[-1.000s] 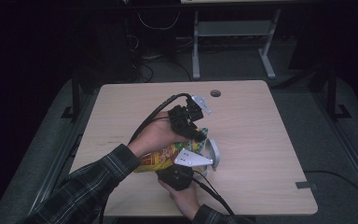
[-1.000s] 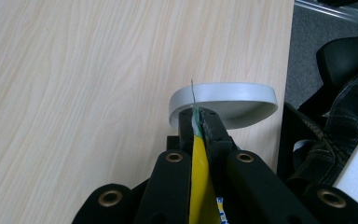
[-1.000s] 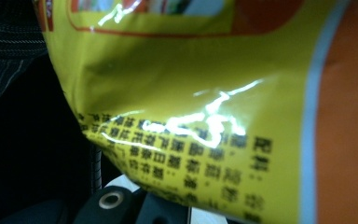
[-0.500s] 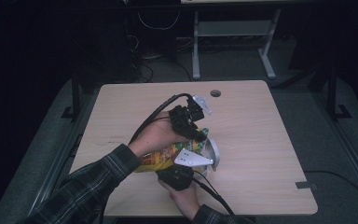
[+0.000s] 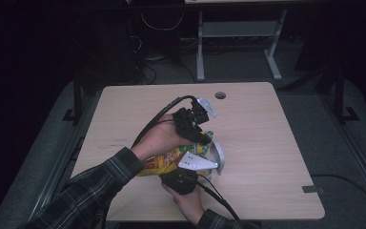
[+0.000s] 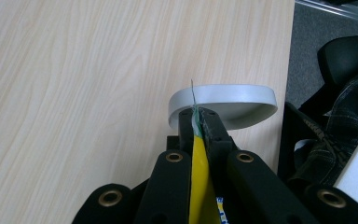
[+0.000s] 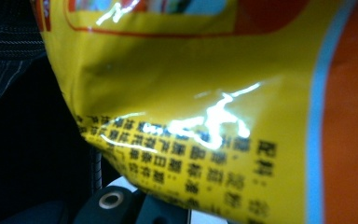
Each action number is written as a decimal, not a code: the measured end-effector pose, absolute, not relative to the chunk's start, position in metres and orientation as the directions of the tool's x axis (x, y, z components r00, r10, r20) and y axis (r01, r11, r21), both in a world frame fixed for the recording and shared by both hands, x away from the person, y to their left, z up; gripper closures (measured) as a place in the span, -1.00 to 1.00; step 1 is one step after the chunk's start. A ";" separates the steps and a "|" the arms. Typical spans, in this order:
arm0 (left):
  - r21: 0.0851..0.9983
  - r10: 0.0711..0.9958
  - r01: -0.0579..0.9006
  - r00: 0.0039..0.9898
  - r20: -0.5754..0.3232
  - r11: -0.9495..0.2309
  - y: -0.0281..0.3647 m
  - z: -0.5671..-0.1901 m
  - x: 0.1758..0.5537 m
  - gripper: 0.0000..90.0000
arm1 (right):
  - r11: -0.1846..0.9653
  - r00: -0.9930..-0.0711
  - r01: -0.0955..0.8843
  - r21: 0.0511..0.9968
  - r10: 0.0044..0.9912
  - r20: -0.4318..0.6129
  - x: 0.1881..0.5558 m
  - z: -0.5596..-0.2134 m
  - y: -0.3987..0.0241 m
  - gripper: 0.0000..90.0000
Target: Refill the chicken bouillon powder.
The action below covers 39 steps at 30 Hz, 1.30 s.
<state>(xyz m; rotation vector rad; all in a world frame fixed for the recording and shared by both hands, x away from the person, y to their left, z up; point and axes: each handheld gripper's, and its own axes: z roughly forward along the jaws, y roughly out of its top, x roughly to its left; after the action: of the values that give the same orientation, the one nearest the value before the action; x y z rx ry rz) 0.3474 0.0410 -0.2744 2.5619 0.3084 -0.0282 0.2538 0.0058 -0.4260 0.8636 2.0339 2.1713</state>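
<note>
left claw (image 6: pixel 196 116) clamped on the top edge of the yellow snack bag (image 5: pixel 171 160) | right claw (image 5: pixel 183 179) shut on the same bag, lower down | bag held just above the table (image 5: pixel 267 143), right beside the grey bowl (image 6: pixel 223 105) | vs a second ago – nothing's budged, both hands parked

In the high view, the person's left hand (image 5: pixel 159 138) and sleeve cover much of the yellow printed snack bag (image 5: pixel 169 160), and the grey shallow bowl (image 5: pixel 218 160) is partly hidden behind the grippers. In the right gripper view the bag (image 7: pixel 205 93) is blurred, its small black print unreadable, its jaws hidden behind it.
</note>
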 end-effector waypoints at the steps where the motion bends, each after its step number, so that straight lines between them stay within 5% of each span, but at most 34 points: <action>1: 0.526 0.213 0.224 0.974 -0.082 -0.821 0.041 -0.274 0.347 0.98 | -0.138 -0.844 0.335 0.932 0.396 0.362 0.254 -0.426 0.006 0.99; 39: 0.515 0.205 0.214 0.976 -0.075 -0.830 0.036 -0.272 0.346 0.98 | -0.153 -0.841 0.335 0.930 0.395 0.369 0.254 -0.425 0.005 0.99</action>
<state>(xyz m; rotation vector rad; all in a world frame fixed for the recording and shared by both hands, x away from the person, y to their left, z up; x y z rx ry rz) 0.3464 0.0361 -0.2722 2.5781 0.2947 -0.0230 0.2540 0.0047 -0.4247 0.8706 2.0155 2.1872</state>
